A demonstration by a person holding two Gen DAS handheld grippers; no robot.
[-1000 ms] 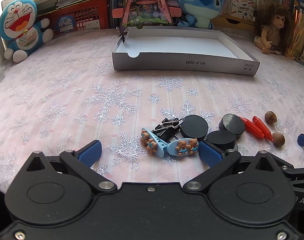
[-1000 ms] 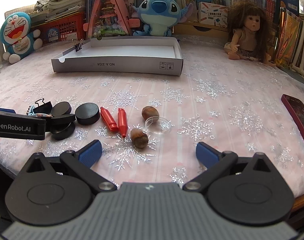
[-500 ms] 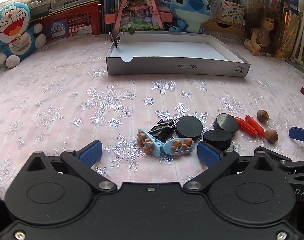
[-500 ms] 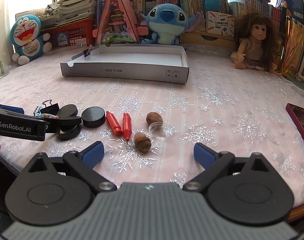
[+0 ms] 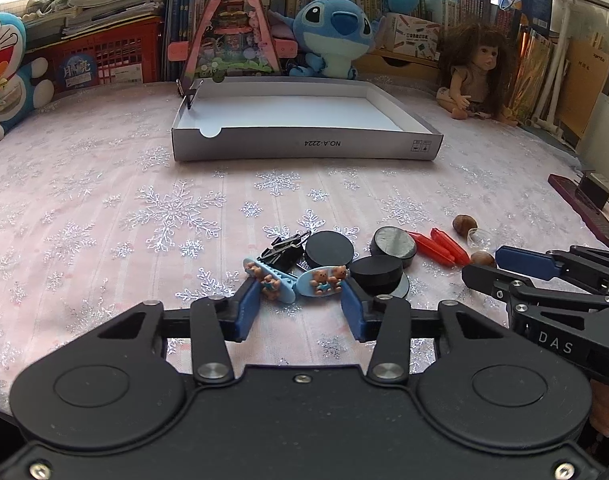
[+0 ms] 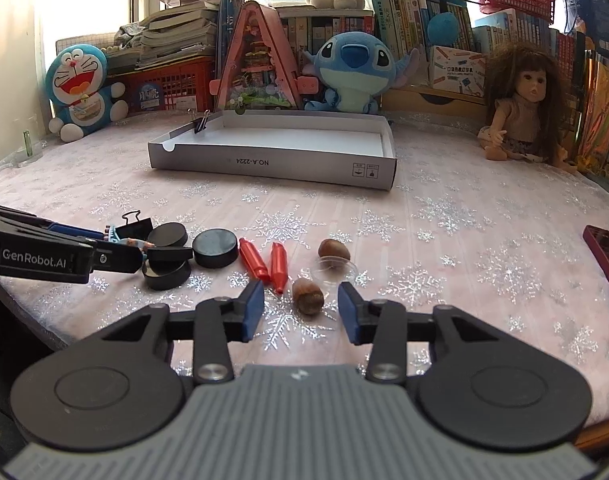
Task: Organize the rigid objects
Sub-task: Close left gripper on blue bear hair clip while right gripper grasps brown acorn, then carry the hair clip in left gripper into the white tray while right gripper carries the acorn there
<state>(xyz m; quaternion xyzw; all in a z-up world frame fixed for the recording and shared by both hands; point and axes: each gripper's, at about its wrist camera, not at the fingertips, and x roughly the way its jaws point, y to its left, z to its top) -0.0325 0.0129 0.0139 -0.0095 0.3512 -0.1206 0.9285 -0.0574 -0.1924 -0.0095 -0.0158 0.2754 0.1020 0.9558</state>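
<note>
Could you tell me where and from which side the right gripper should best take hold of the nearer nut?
Grip the nearer nut across its rounded middle, coming from the near side, angled downward. It lies alone on the cloth, just ahead of the right gripper, whose jaws have just been closing and stand either side without touching it. Keep clear of the red pieces to its left and the clear dish beyond.

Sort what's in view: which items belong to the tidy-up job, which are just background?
Job:
bear hair clips
black binder clip
black discs
red pegs
two nuts
clear cap
white box

Lying about:
plush toys
doll
books
red crate
dark red case
</note>
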